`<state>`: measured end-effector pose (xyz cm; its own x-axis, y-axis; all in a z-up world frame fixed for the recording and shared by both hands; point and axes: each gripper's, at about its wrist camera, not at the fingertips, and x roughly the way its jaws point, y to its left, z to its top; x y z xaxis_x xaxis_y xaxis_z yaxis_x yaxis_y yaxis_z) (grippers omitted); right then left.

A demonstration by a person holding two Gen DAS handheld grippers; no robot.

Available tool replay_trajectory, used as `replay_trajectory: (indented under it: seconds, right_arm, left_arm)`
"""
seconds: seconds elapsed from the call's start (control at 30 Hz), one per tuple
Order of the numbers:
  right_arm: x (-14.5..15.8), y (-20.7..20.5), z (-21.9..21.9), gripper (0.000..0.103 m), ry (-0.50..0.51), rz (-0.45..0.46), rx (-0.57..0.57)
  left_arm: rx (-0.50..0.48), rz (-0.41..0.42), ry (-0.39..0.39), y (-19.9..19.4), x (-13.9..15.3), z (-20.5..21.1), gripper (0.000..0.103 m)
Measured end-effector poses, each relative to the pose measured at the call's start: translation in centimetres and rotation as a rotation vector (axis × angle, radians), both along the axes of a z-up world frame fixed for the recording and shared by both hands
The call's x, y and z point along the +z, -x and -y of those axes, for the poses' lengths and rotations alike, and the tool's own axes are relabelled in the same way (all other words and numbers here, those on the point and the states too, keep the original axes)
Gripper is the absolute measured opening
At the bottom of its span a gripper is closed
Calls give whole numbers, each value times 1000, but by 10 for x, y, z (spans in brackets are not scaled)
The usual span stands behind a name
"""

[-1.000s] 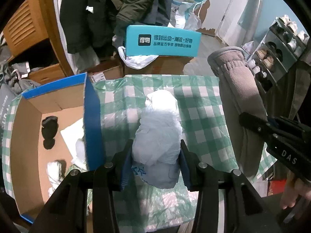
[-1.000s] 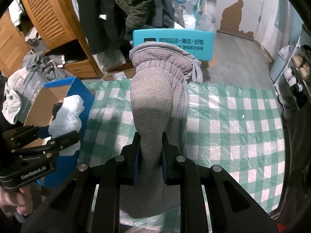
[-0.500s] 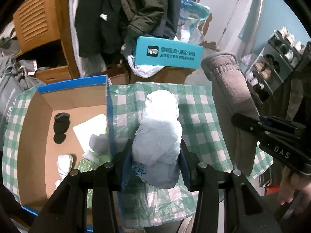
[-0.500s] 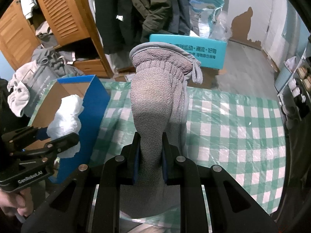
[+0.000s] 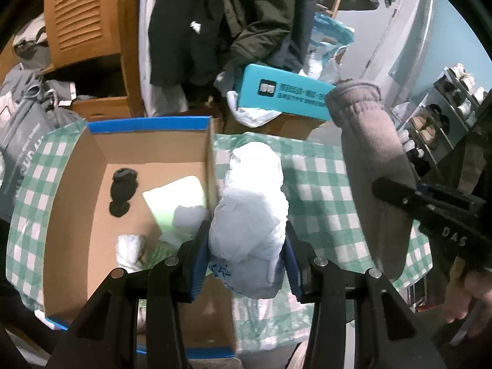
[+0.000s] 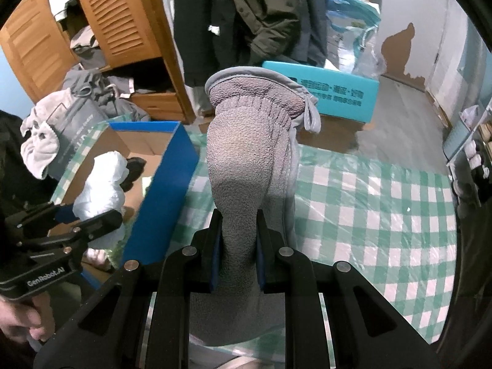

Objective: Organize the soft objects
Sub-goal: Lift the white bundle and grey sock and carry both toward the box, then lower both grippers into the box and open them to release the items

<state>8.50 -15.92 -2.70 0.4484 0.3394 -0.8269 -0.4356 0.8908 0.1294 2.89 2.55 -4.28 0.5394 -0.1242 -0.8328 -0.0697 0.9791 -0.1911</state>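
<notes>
Both hand-held grippers were loaded: my left hand-held gripper (image 5: pixel 247 252) was clamped on a crumpled white plastic bag (image 5: pixel 250 196), held up right at the near wall of the blue-edged cardboard box (image 5: pixel 147 123), and my right hand-held gripper (image 6: pixel 236 255) pinched a grey fleece glove (image 6: pixel 246 153) upright above the green checked desk (image 6: pixel 369 215). I judged this the carrying step, with a few soft things lying in the box. Next I needed to bring the bag fully over the opening, part the jaws, then do the same with the glove.
</notes>
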Motion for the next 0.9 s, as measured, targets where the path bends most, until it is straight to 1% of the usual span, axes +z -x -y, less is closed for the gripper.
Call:
replay_trajectory:
  seconds: [0.23, 0.37, 0.47, 0.67, 0.8, 0.9]
  right_arm:
    - [5, 2, -32, 16, -7, -2, 49]
    - [7, 5, -59, 16, -4, 2, 91]
    - [4, 6, -77, 16, -1, -8, 120]
    - [2, 9, -112, 16, 5, -20, 174]
    - [0, 11, -132, 16, 5, -27, 201]
    - [-5, 12, -144, 16, 16, -35, 217]
  left_arm:
    - [51, -6, -1, 6, -5, -25, 45]
    - [71, -6, -4, 10, -7, -39, 45]
    - [90, -11, 6, 12, -10, -50, 45]
    - [121, -14, -4, 16, -14, -69, 45]
    - [139, -24, -27, 19, -18, -79, 45]
    - [151, -32, -25, 20, -21, -89, 45]
